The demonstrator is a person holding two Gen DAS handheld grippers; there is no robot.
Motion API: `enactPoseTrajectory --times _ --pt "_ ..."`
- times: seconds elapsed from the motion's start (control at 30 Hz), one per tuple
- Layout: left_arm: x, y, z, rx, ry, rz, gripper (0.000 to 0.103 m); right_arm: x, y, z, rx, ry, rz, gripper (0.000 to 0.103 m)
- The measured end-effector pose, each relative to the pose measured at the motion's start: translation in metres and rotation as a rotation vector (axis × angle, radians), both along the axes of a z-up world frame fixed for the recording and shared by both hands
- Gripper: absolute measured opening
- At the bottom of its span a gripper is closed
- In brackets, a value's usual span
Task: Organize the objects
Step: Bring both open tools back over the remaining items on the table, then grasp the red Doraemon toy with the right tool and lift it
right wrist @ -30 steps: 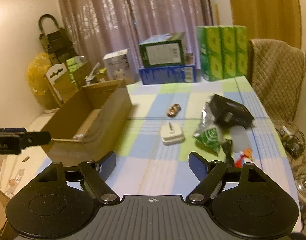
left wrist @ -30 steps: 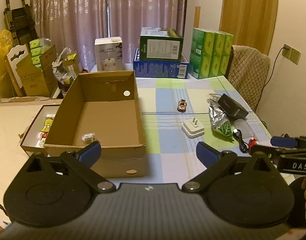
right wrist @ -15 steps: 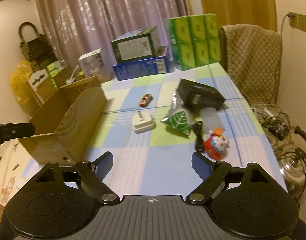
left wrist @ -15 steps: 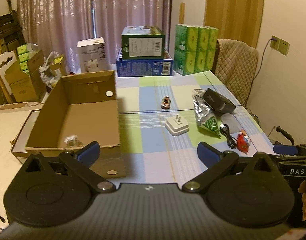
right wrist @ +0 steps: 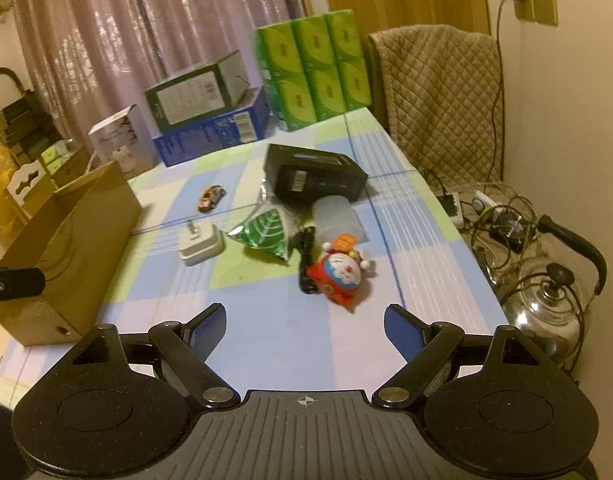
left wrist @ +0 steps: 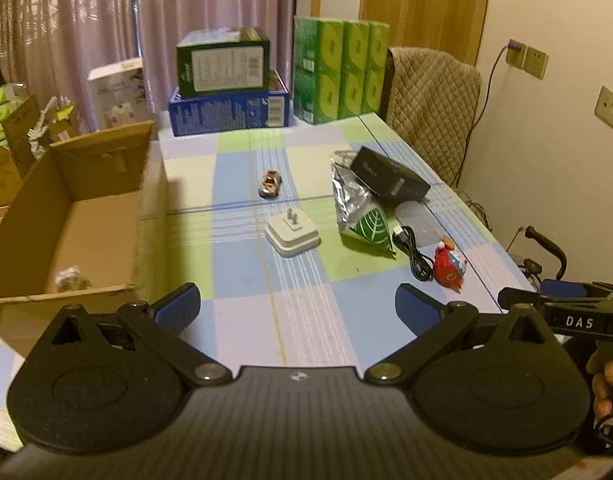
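Note:
On the checked tablecloth lie a toy car [left wrist: 270, 183] [right wrist: 211, 197], a white plug adapter [left wrist: 292, 233] [right wrist: 198, 242], a silver-green snack bag [left wrist: 360, 216] [right wrist: 266, 232], a black box [left wrist: 390, 178] [right wrist: 312, 176], a black cable [left wrist: 414, 254] [right wrist: 304, 258] and a red cartoon toy [left wrist: 449, 266] [right wrist: 342, 274]. An open cardboard box [left wrist: 62, 216] [right wrist: 66, 236] stands at the left with a small item [left wrist: 70, 278] inside. My left gripper [left wrist: 298, 308] is open above the near table edge. My right gripper [right wrist: 304, 326] is open too, just short of the red toy.
Green and blue cartons [left wrist: 226, 88] and green tissue packs [left wrist: 340, 74] line the table's far end. A quilted chair [left wrist: 430, 100] stands at the right. A glass kettle [right wrist: 546, 300] and tangled cords [right wrist: 498, 216] sit on the floor beside the table.
Both grippers have swung to the right. The cardboard box has slid toward the left edge of each view, and the red toy now lies close in front of the right gripper.

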State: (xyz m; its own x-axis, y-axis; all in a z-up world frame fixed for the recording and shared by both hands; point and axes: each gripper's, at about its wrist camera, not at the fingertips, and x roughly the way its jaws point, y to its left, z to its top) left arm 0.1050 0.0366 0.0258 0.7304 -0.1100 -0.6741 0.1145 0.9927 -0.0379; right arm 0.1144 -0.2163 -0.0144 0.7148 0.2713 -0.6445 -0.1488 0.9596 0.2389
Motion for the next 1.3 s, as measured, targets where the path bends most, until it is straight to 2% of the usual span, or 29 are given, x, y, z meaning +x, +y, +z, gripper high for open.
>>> enactPoseTrajectory --times 0.4,0.8,1.27,1.3 --pt "0.05 -0.021 -0.044 0.017 0.053 -0.016 0.102 0.051 -0.005 -0.029 0.021 0.016 -0.016 0.082" --pt "0.098 -0.024 -0.082 0.02 0.089 -0.022 0.102 0.101 -0.004 -0.058 0.055 0.039 -0.067 0.056" --pt "0.122 -0.033 -0.112 -0.015 0.126 -0.054 0.102 0.122 -0.007 -0.082 0.119 0.099 -0.119 0.052" --pt "0.122 -0.033 -0.113 -0.017 0.126 -0.055 0.102 0.122 -0.008 -0.083 0.129 0.101 -0.125 0.05"
